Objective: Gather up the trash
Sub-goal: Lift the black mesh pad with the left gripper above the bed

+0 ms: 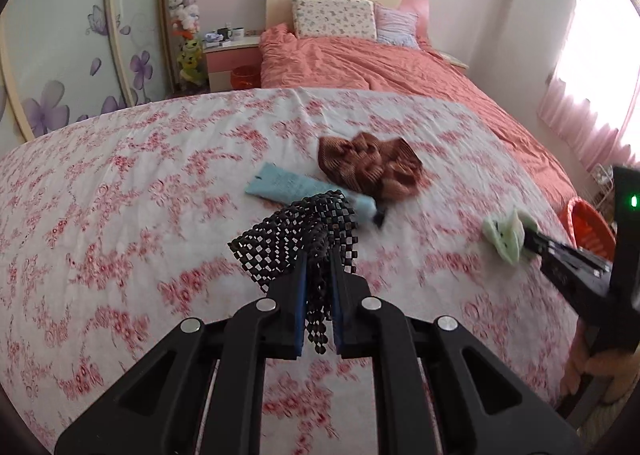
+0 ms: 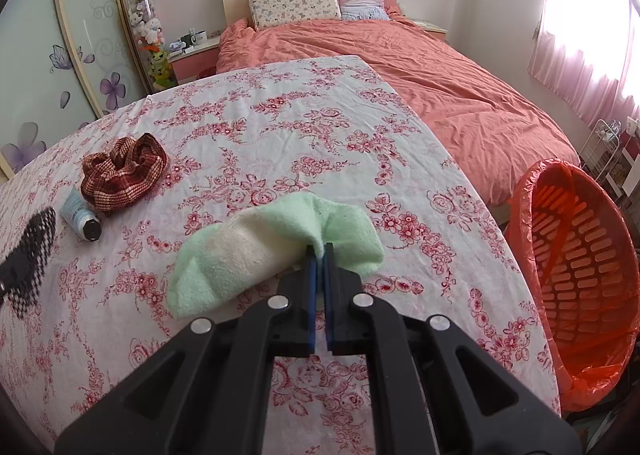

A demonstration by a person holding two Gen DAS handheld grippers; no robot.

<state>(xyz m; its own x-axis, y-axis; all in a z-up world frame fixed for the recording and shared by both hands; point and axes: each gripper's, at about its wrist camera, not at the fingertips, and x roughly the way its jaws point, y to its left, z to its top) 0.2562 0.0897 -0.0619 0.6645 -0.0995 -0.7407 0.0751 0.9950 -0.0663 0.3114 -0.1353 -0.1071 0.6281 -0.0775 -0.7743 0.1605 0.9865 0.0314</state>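
My left gripper (image 1: 319,255) is shut on a black mesh mat (image 1: 298,233), held above the floral tablecloth (image 1: 120,215); the mat also shows at the left edge of the right wrist view (image 2: 28,251). My right gripper (image 2: 319,253) is shut on a pale green cloth (image 2: 256,255), also seen in the left wrist view (image 1: 505,235). A light blue tube (image 1: 292,187) (image 2: 82,217) and a brown checked cloth (image 1: 370,167) (image 2: 124,175) lie on the table. An orange bin (image 2: 580,275) lined with an orange bag stands beside the table's right edge.
A bed with a coral duvet (image 2: 420,87) and pillows stands behind the table. A nightstand (image 1: 232,63) with cups and a small orange bin (image 1: 245,77) are at the far left. A wire rack (image 2: 606,151) stands by the pink curtains.
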